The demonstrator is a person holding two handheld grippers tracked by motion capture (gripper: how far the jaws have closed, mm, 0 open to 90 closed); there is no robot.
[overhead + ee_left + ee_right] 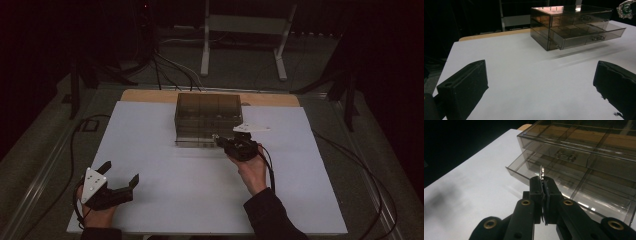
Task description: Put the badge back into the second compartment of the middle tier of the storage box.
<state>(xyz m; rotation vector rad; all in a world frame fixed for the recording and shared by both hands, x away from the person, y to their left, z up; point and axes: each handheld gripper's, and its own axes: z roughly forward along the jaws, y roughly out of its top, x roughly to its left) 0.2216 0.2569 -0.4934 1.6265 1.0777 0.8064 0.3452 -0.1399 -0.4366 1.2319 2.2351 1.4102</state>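
A smoky clear drawer box point(207, 112) stands at the back middle of the white mat point(165, 170). Its lower drawer point(589, 37) is pulled out and split into several compartments. My right gripper point(218, 139) hovers at that drawer's front right, shut on a small thin shiny metal piece point(541, 172) that sticks up past the jaw tips over the drawer point(554, 172). What the piece is I cannot tell. My left gripper point(121, 172) rests near the mat's front left corner, open with nothing between its jaws point(541, 82), facing the box point(571, 17).
The mat covers a wooden table point(150, 95) whose back edge shows behind the box. A white metal frame point(245, 30) and dark stands point(75, 80) stand on the floor beyond. Cables point(350, 160) run along both sides.
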